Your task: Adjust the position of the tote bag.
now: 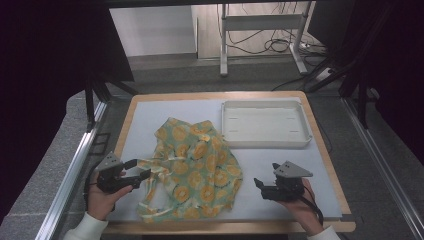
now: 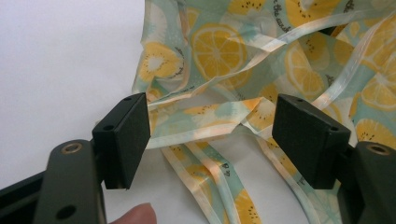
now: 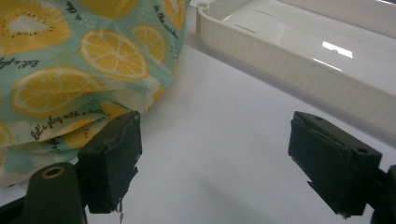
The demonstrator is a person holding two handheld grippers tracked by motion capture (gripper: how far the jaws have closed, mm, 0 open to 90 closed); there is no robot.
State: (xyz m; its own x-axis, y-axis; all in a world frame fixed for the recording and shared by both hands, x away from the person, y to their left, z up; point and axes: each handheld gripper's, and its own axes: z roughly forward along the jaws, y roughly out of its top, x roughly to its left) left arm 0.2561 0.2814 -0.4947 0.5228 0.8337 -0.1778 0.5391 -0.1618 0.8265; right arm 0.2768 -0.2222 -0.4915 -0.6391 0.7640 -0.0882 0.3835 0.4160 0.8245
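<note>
Lemon-print cloth bag (image 1: 197, 167) lying crumpled on the white mat of the table (image 1: 280, 165), left of centre, with its ribbon handles (image 2: 205, 133) trailing toward the near left edge and the white tray (image 1: 265, 122) well apart at the far right. Left gripper (image 1: 137, 175) spread wide, released, fingers (image 2: 123, 137) straddling the loose handle straps but pressing on nothing. Right gripper (image 1: 261, 186) likewise released, low over the bare mat just beside the bag's right hem, one of its fingers (image 3: 112, 158) nearly at the fabric edge. Best done by easing the left gripper down until one strap sits squarely between the pads, closing on a single layer rather than a tangle. Worth keeping the right side low, ready to catch the hem. Risk of pinching the mat along with the cloth.
</note>
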